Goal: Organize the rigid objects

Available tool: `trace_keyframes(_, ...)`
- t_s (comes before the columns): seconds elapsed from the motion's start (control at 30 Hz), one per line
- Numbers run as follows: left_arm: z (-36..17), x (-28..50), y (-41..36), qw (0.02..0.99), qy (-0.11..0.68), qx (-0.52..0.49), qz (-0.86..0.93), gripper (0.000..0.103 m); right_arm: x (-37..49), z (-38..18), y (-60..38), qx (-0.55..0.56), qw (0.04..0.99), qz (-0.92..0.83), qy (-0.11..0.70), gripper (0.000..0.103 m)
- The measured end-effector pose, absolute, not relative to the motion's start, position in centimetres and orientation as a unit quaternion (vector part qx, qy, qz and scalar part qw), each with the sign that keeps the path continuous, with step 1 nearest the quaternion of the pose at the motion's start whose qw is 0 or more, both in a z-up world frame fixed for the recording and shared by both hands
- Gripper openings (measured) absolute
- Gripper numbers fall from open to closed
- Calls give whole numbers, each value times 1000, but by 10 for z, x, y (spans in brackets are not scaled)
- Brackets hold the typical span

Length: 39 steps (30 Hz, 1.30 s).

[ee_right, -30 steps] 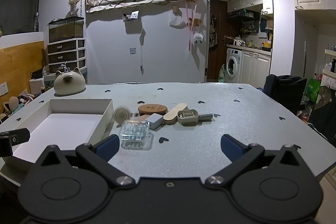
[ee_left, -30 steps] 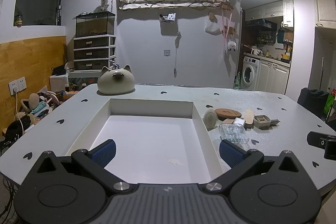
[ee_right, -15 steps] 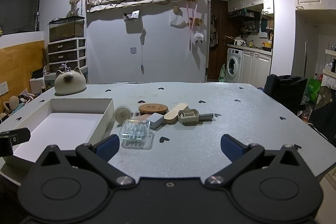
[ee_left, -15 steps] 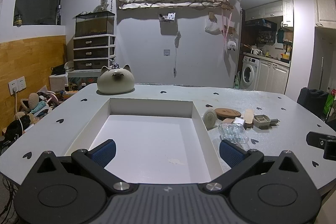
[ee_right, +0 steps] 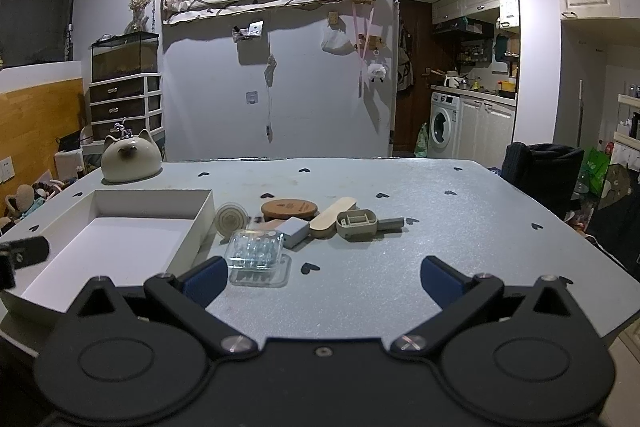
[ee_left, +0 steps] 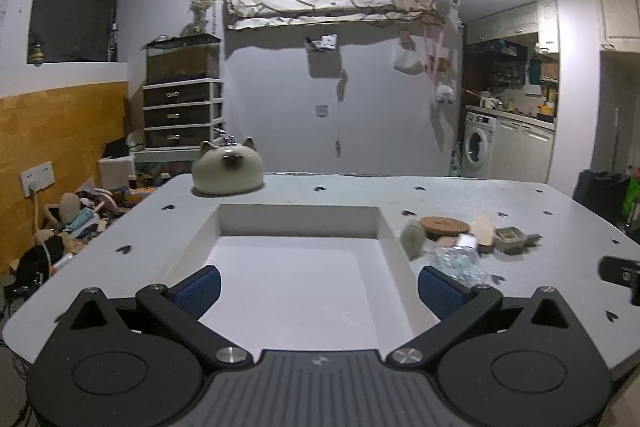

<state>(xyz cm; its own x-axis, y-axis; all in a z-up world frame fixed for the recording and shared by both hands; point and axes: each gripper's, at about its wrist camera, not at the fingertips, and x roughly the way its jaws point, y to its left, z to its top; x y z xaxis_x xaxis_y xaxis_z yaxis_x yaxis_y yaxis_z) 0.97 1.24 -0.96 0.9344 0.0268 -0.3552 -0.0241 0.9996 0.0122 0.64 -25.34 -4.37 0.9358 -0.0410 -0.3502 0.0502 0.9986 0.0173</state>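
The rigid objects lie in a tight cluster on the grey table (ee_right: pixel 400 247), just to the right of the white tray (ee_right: pixel 120 243), and none has gone into it: the tray's floor shows bare in both views, so the sorting appears not yet begun and every piece is left to move. Nearest the right gripper (ee_right: pixel 322 277) sits a clear plastic case (ee_right: pixel 256 251) on its flat base, its long side running roughly across the view. Behind it a small grey block (ee_right: pixel 296 230) touches a pale wooden stick (ee_right: pixel 333 211), whose long axis slants from near left to far right. A round wooden lid (ee_right: pixel 289 207) lies flat beyond, a ribbed disc (ee_right: pixel 231 219) stands on edge against the tray wall, and a beige box with a stub handle (ee_right: pixel 362 223) points its handle right. The right gripper's fingers stand wide apart, holding nothing. The left gripper (ee_left: pixel 318 289) hangs over the tray, fingers likewise spread and empty.
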Motion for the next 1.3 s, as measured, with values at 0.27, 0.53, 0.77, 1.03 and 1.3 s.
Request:
trace_keyframes(0.27,-6,35,64,978,198,-9,67,103,13,-50,-256,17,982,-27,184,103)
trace_keyframes(0.53,-16,59,113,968,219,-7,122,103,44,-46,-250,17,979,-26,203,103)
trace_keyframes(0.77,-41,74,146,956,252,-34,149,102,76,-49,-246,19,978,-36,207,103)
trace_keyframes(1.03,-56,95,157,953,277,-27,117,63,123,-52,-241,56,972,-34,224,103)
trace_keyframes(1.3,-71,129,161,939,334,3,80,11,152,-55,-223,45,967,-20,249,103)
